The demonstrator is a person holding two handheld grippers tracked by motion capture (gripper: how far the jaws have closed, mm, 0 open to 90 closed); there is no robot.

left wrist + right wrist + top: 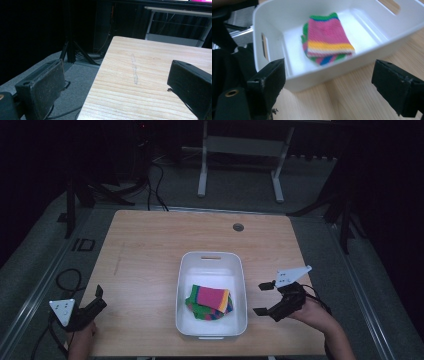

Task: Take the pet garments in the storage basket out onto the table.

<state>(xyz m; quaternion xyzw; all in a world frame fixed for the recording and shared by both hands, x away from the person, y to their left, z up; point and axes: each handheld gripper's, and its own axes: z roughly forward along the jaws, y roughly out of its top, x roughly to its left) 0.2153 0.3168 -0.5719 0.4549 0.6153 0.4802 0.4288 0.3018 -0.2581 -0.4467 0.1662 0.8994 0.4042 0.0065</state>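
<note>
Our right gripper [263,297], fingers wide and empty, faces the folded striped knit cloth [210,303] in the white plastic bin [211,256], lined up to reach in; our left gripper [98,300] waits open at the bench's near-left corner.

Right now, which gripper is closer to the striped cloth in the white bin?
Right. The right gripper is open just beside the white bin holding the striped cloth; the left gripper is open at the table's far left edge.

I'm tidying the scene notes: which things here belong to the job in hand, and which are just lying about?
In the job:
striped folded cloth
white bin holding it
right gripper, open beside the bin
left gripper, open at the table's left edge

Lying about:
floor cables
white frame behind the table
</note>
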